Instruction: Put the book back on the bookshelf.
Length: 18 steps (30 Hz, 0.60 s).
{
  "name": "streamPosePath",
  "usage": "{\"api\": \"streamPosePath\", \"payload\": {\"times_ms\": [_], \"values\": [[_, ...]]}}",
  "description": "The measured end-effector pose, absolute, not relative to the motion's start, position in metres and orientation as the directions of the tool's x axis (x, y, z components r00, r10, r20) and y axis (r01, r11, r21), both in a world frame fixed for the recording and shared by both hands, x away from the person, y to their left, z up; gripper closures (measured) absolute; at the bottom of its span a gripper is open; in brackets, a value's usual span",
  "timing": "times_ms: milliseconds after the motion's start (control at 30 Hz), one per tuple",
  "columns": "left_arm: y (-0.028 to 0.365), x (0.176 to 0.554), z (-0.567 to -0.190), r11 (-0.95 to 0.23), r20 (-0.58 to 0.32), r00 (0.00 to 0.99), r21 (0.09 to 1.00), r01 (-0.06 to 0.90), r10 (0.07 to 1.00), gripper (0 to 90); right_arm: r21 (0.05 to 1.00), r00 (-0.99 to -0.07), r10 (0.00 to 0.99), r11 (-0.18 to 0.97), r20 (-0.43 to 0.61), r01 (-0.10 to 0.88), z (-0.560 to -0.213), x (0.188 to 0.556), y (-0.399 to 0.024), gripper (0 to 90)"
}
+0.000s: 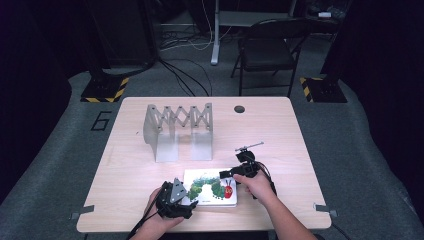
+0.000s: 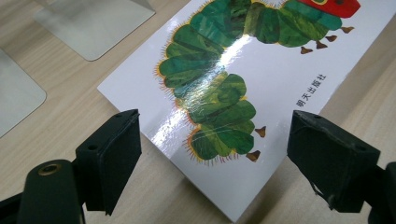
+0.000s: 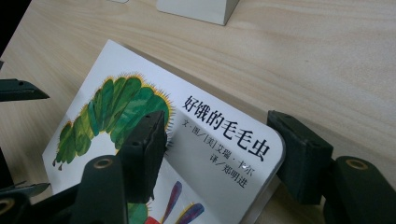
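- A picture book (image 1: 212, 189) with a green caterpillar on its white cover is lying at the near edge of the wooden counter (image 1: 130, 165), between the person's two hands.
- The left gripper (image 2: 212, 158) is hovering over the book's left corner, its jaws standing wide apart on either side of that corner and holding nothing.
- The right gripper (image 3: 219, 149) is sitting at the book's right corner: one jaw is lying over the cover and the other is just beside the rounded corner edge. Whether the pads are pressing on the book I cannot tell.
- A grey accordion-style rack (image 1: 177, 131) is standing farther back on the counter, behind the book.
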<state>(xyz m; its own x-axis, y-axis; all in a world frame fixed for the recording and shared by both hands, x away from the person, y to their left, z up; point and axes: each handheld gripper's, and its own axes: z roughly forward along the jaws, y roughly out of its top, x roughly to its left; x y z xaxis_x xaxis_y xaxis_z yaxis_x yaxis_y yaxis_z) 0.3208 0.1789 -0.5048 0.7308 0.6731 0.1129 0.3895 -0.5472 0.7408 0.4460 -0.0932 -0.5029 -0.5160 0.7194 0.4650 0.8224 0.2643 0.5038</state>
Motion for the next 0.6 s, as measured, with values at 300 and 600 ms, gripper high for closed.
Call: {"api": "streamPosePath", "payload": {"times_ms": [300,600], "values": [[0.1784,0.3277,-0.5071,-0.514,0.085,0.711,0.751,0.415,0.698,17.7,0.501,-0.513,0.721,0.263,0.466,0.825,-0.5027,0.4458,-0.0932,38.6],[0.1817,0.3314,-0.5109,-0.492,0.036,0.715,0.751,0.441,0.698,14.6,0.506,-0.52,0.719,0.268,0.461,0.82,-0.503,0.4458,-0.0934,38.7]]}}
